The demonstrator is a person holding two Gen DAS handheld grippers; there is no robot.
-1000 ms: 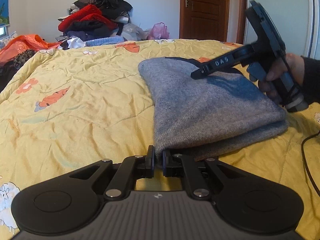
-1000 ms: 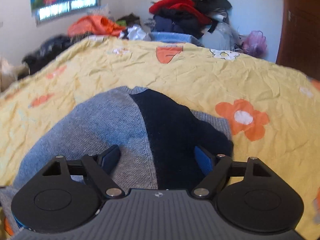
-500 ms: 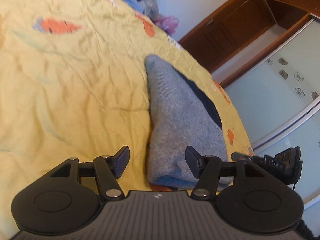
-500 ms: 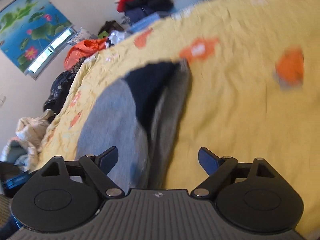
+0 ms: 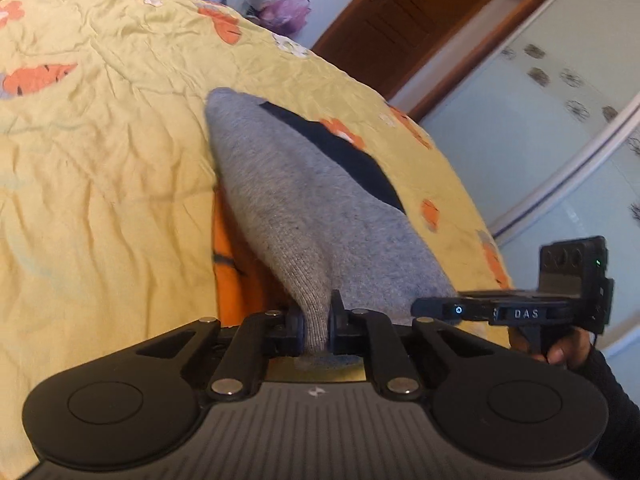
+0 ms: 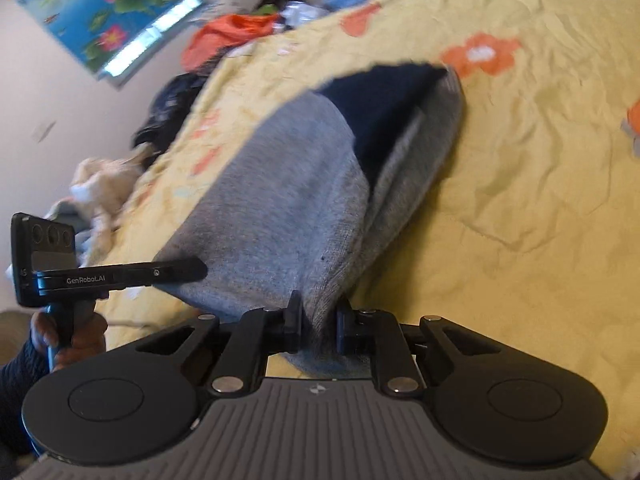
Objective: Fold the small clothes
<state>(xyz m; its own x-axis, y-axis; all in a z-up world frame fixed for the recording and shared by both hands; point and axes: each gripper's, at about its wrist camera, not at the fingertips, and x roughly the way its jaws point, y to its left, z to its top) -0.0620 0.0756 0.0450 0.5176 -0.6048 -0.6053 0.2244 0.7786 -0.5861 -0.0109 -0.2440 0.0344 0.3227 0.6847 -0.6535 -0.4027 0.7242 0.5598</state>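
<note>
A folded grey sweater point(image 5: 320, 216) with a dark navy panel lies on the yellow flowered bedspread point(image 5: 100, 180). My left gripper point(image 5: 316, 320) has its jaws closing, and the pads press on a bunched near corner of the sweater, lifting it a little. In the right wrist view the sweater point(image 6: 288, 200) shows two layers; my right gripper point(image 6: 318, 320) is closing too, with its pads squeezing the other near corner. Each gripper appears side-on in the other's view: the right gripper point(image 5: 428, 307) at the sweater's right edge, the left gripper point(image 6: 192, 269) at its left edge.
Unfolded clothes point(image 6: 236, 36) are heaped at the bed's far end. A wooden door point(image 5: 400, 20) and a sliding wardrobe panel point(image 5: 560, 120) stand to the right. A flower poster point(image 6: 108, 12) hangs on the wall. More clothes point(image 6: 108, 184) lie beside the bed.
Both grippers opened, shifted to the sweater's near corners and rolled. Both have now closed on the fabric; the right one came from the top of the sweater to its near edge.
</note>
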